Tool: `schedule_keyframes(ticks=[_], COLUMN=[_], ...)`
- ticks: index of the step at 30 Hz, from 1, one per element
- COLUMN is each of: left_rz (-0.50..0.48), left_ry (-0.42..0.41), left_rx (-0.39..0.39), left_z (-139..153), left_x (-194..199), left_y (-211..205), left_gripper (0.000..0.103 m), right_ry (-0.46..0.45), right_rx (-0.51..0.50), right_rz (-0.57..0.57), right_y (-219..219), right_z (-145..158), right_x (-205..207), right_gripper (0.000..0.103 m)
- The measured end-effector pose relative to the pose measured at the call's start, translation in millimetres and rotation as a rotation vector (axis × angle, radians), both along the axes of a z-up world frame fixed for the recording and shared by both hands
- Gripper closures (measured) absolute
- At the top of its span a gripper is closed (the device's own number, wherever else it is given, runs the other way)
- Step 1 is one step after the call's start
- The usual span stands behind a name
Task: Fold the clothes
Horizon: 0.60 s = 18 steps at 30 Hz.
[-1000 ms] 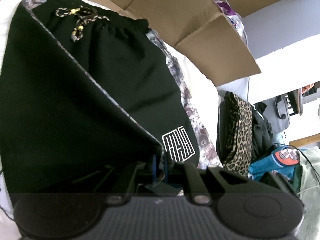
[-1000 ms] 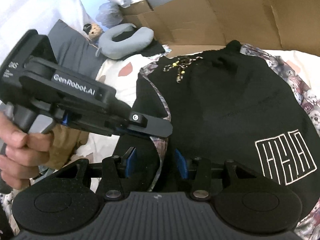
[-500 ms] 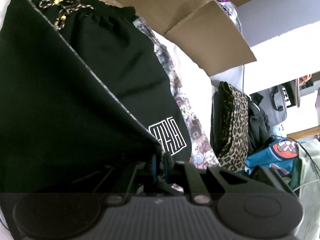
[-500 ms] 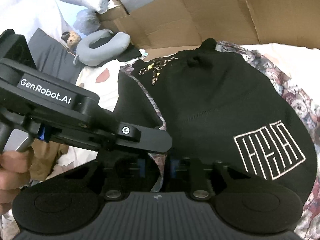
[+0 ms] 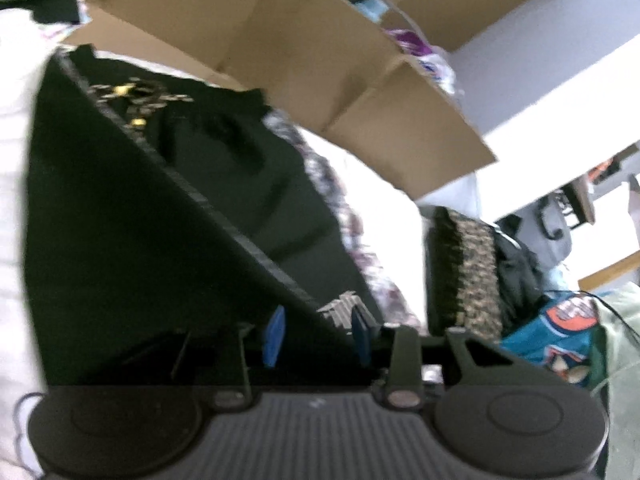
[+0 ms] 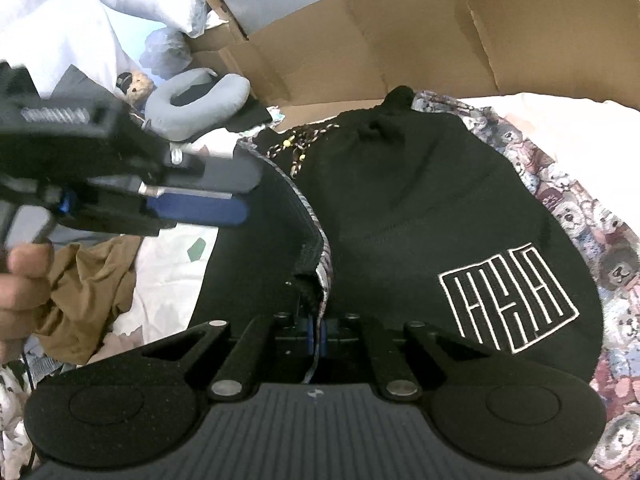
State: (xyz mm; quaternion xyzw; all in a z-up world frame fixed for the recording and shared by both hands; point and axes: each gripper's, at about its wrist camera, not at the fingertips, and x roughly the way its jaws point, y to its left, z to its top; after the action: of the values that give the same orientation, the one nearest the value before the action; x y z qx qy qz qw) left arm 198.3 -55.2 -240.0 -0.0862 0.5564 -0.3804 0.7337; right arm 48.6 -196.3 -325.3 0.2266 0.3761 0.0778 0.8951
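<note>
Pads of the right gripper (image 6: pixel 318 336) were found pressed together on the patterned-lined edge of the black shorts (image 6: pixel 420 208), the jaws having just been closing onto that hem. The left gripper (image 5: pixel 318 334) was seen with its blue pads standing apart, having just been opening; the raised fold edge ran between them, and no pad was seen pressing on it. In the right wrist view that gripper was observed lifted clear at the left, held in the person's hand (image 6: pixel 24 288). The shorts were noted lying on the bear-print blanket (image 6: pixel 592 248), waist and drawstring (image 6: pixel 298 148) at the far end, white logo (image 6: pixel 510 306) near the right gripper, one half raised over the other. Cardboard (image 6: pixel 460 32) was noted beyond. The step was judged to be a handover of the fold edge. It was judged best done by keeping the right grip firm and the hem taut, carrying the edge straight across, and taking a fresh left hold farther along before any lowering, so that sagging would be avoided.
</note>
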Motion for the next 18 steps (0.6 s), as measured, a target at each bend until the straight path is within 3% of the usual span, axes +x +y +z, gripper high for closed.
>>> schedule_keyframes(ticks=[11,18], left_rz=[0.051,0.034], left_ry=[0.004,0.050], left_rx=[0.144,0.179], left_z=[-21,-36], left_x=[1,-9], left_y=[51,64], left_gripper=[0.064,0.064], right_ry=[-0.006,0.017], right_rx=[0.001,-0.014], right_rz=[-0.050,-0.124], right_y=[-26,-51], right_z=[16,26], right_x=[-16,-32], right_gripper=[0.102,0.102])
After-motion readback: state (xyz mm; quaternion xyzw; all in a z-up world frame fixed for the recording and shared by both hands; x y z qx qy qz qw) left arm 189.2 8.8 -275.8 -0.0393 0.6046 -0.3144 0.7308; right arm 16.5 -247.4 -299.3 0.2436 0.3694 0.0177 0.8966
